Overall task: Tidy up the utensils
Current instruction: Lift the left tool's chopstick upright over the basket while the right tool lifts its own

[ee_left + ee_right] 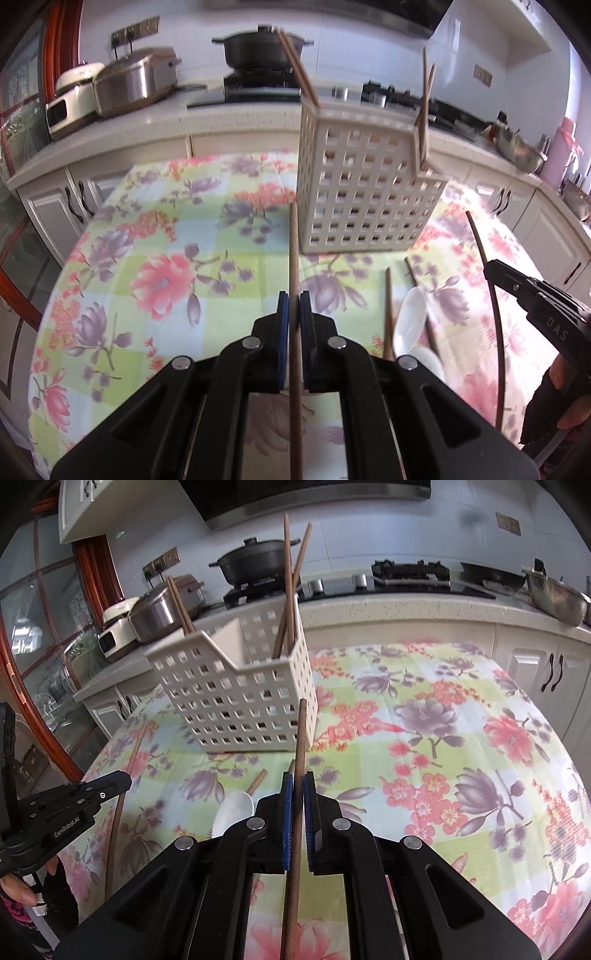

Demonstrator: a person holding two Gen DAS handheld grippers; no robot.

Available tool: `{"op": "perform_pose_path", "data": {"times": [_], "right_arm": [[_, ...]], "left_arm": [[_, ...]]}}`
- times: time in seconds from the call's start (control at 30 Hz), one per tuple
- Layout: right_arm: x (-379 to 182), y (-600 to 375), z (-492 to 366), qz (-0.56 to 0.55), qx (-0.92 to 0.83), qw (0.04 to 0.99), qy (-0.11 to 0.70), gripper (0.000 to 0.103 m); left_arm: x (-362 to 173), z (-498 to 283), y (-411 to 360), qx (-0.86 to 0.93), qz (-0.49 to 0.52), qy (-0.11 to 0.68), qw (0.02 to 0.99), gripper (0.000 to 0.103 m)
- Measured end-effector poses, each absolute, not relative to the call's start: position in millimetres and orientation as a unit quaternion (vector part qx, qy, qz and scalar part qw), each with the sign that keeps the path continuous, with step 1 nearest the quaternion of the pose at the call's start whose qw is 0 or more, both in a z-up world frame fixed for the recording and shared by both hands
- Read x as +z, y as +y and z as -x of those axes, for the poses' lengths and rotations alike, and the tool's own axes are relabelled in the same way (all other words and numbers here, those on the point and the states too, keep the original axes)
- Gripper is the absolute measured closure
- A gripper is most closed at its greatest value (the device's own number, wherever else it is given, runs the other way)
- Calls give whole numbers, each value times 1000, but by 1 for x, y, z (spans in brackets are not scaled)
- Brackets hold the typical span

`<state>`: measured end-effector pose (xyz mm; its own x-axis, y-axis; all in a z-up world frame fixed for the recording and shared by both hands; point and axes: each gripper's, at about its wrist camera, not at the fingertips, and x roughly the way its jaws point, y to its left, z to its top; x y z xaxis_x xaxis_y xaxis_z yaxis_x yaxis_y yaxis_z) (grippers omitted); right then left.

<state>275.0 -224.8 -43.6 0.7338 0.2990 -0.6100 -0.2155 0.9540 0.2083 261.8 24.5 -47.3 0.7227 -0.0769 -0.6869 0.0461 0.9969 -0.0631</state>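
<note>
Two wooden chopsticks in hand, one per gripper. Left gripper [294, 295] pinching a chopstick [293, 251] between its blue pads [283, 314], jaws pressed onto the shaft; right gripper [297, 775] doing the same with another chopstick [301, 734], jaws likewise closed on the wood. Each stick running straight up the middle of the gap, tip well ahead of the fingertips and pointing toward the white lattice basket [369, 192], the rest of the shaft trailing back under the gripper body.

Judged light, stiff and thin, with a smooth round shaft (likely to pivot or slide in a weak pinch). Best held partway along the shaft, not near the tip, with enough length left forward to drop into a compartment; present grip looks about right.

Basket standing upright on the flowered tablecloth [166, 240], just beyond both tips and already holding several chopsticks, some at each end. More loose chopsticks [388, 310] and a white spoon [410, 317] lying on the cloth in front of the basket, between the two grippers.
</note>
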Motion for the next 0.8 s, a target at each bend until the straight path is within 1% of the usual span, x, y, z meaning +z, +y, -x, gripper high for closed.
{"op": "perform_pose_path", "data": {"times": [0.47,0.8], "right_arm": [[13,-232,-228,-42,137,955,259,96],[29,-237,-205,-40,136,962,236,97]], "left_arm": [[6,-210,23,-37,21,298,954,97],[27,-182,23,-38,17,264,964,97]]}}
